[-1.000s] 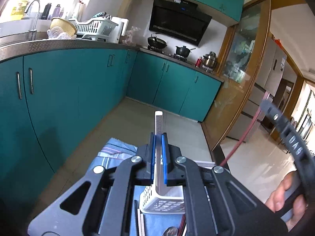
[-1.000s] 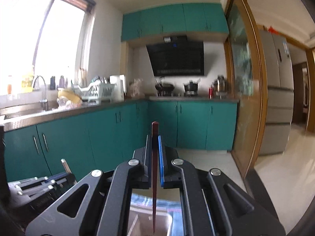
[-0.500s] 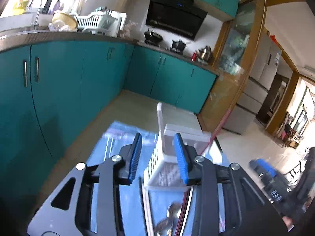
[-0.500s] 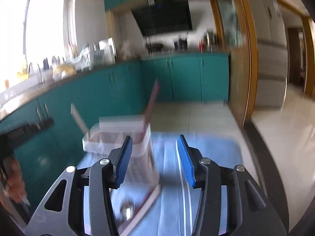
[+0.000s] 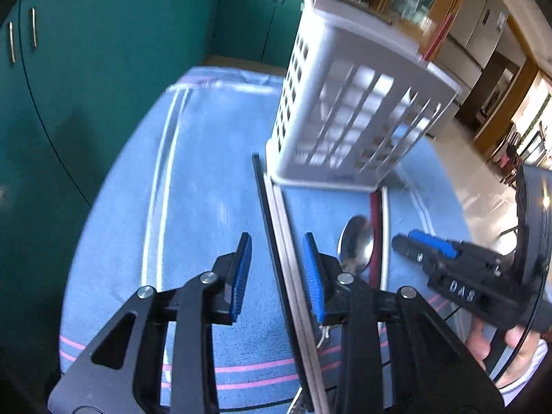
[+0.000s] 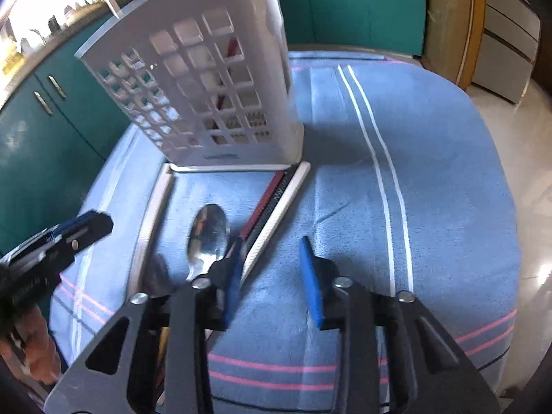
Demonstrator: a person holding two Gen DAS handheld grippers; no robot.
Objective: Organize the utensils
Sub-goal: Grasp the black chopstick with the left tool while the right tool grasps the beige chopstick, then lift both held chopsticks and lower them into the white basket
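Both jaws closing, the left hand-held gripper (image 5: 277, 272) straddles a pale chopstick (image 5: 286, 248) without pinching it, the right hand-held gripper (image 6: 270, 276) is spread over blue cloth (image 6: 431, 189), near the white basket (image 6: 207, 86) on the table.

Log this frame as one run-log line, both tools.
left tool: closing, straddles chopsticks | right tool: closing, empty | spoon: on cloth | caddy: upright

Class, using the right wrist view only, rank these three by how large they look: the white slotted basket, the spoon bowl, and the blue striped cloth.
1. Blue striped cloth, filling most of the view.
2. White slotted basket, standing at the cloth's far end.
3. Spoon bowl, clearly the smallest, although it lies nearer the camera than the basket.
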